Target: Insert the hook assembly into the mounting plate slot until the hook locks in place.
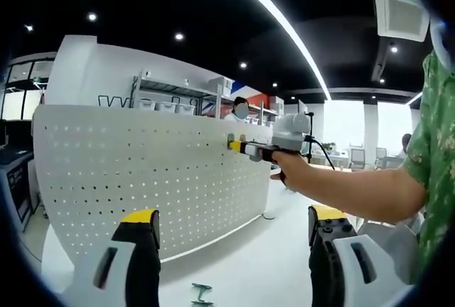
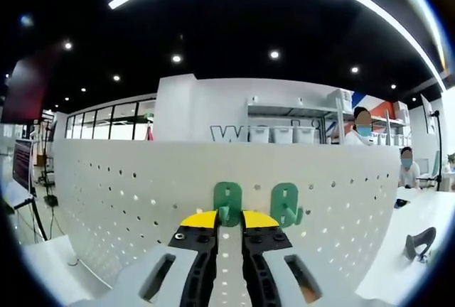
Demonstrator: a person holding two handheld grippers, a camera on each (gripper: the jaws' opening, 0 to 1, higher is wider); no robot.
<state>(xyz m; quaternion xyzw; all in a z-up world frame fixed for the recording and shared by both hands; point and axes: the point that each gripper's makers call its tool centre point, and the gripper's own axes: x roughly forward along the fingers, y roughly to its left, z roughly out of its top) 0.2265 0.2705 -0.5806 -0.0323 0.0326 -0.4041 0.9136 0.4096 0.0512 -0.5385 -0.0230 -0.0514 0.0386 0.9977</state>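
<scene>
A white pegboard mounting plate [image 2: 121, 193] stands upright on the table. Two green hooks sit on its face side by side: one [image 2: 227, 199] right at my right gripper's tips and another [image 2: 286, 204] just to its right. My right gripper [image 2: 229, 220] is against the board, its yellow-tipped jaws nearly together on the left hook's lower part. In the left gripper view the pegboard [image 1: 142, 172] curves across the middle, and the right gripper [image 1: 236, 146] touches it, held by a hand. My left gripper [image 1: 231, 229] hangs back from the board, open and holding nothing.
A spare green hook [image 1: 201, 293] lies on the white table [image 1: 249, 264] below the left gripper. A dark curved part [image 2: 418, 243] rests on the table at the right. The person's arm [image 1: 355, 190] and green sleeve cross the right side. Shelves and people are behind the board.
</scene>
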